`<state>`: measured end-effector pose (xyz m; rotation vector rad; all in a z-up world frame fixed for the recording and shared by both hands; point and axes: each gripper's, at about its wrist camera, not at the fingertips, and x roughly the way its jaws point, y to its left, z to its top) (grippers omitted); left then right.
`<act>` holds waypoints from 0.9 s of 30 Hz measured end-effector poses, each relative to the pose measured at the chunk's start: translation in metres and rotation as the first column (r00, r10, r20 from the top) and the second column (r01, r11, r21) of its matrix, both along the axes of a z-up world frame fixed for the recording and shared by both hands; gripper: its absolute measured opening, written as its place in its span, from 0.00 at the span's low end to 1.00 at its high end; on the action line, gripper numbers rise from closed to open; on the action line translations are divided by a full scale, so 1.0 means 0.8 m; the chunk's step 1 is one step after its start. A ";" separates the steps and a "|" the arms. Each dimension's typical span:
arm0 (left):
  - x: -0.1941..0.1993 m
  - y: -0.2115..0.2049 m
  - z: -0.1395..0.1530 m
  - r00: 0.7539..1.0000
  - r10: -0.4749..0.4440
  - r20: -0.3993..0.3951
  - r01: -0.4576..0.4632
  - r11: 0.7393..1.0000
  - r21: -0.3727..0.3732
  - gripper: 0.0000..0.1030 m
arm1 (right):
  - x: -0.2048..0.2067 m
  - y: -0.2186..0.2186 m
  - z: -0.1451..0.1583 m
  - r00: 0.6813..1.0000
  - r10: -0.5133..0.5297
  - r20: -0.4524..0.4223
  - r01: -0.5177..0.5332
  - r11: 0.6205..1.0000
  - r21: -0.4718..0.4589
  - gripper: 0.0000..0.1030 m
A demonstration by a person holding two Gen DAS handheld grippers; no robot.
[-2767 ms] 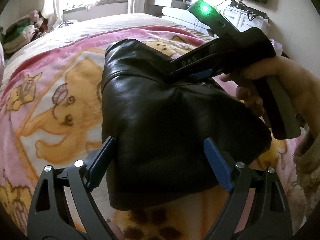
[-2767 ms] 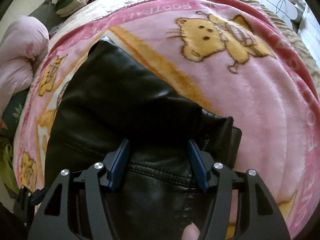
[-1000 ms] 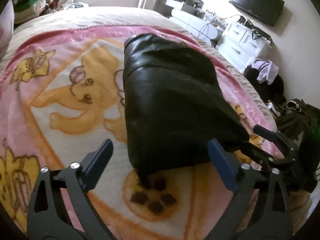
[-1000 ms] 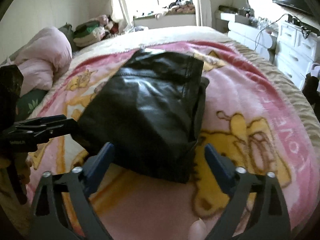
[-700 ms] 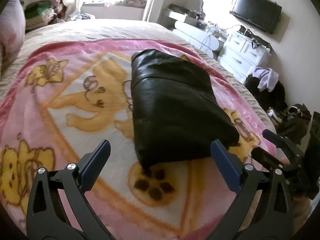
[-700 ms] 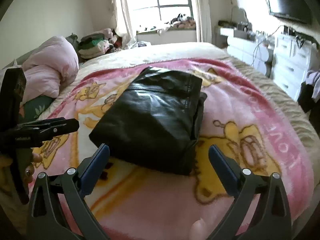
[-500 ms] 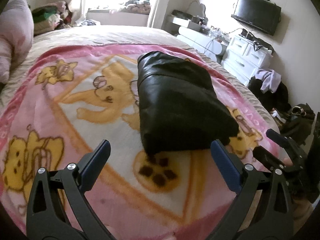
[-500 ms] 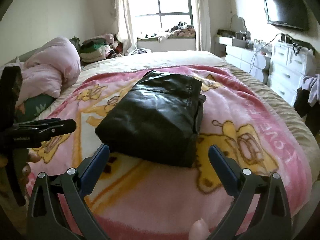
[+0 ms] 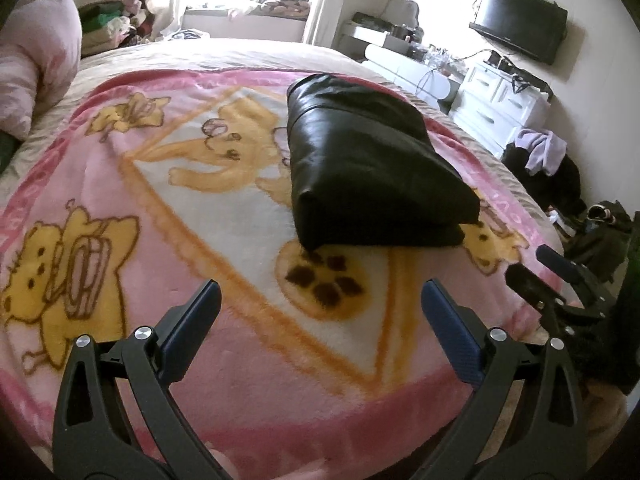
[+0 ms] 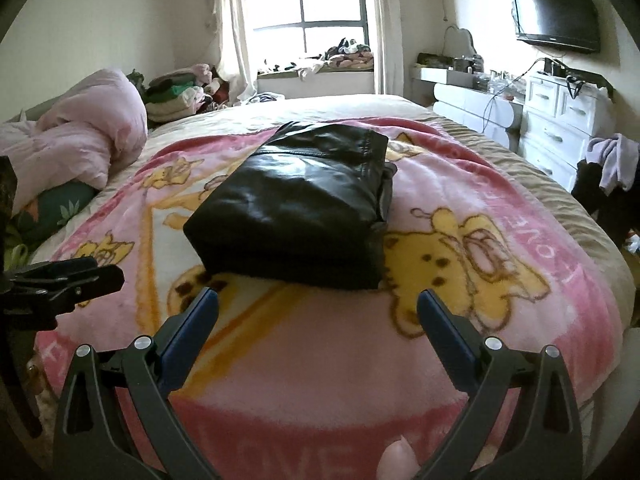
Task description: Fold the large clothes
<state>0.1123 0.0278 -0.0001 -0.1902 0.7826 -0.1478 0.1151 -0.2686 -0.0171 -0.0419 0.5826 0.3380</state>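
Now folded into a thick, compact bundle: black leather garment (image 9: 368,168) (image 10: 296,208), lying on the pink cartoon-print blanket (image 9: 200,248) (image 10: 460,320) near the middle of the bed, layered edges stacked along its near side. Left gripper (image 9: 320,312) held back at the near edge of the blanket, blue-padded fingers (image 9: 192,320) spread wide, nothing between them, well apart from the bundle. Right gripper (image 10: 318,316) likewise spread wide and empty, short of the garment, blue pads (image 10: 444,328) over bare blanket. Each gripper visible at the edge of the other's view, left one (image 10: 64,280) at the left side, right one (image 9: 560,284) at the right. Beyond the bed: rumpled pink duvet (image 10: 80,144), bright window (image 10: 308,8), white dresser (image 10: 560,120), wall-mounted television (image 10: 556,12).
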 end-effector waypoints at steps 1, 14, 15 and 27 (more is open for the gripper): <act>0.000 0.000 0.000 1.000 0.004 0.002 -0.004 1.000 0.002 0.91 | -0.002 -0.001 0.000 1.000 -0.003 0.002 0.003 1.000 0.007 0.96; -0.002 0.003 0.001 0.999 0.036 0.012 -0.036 0.999 0.024 0.91 | -0.006 0.004 0.001 1.000 0.000 -0.003 0.000 1.000 -0.005 0.96; -0.002 0.004 0.001 0.999 0.038 0.010 -0.038 0.999 0.022 0.91 | -0.005 0.004 0.000 1.000 -0.001 -0.004 0.001 1.000 -0.006 0.96; -0.001 0.007 0.003 0.999 0.039 0.009 -0.040 0.999 0.025 0.91 | -0.005 0.005 0.000 1.000 -0.002 -0.005 0.002 1.000 -0.008 0.96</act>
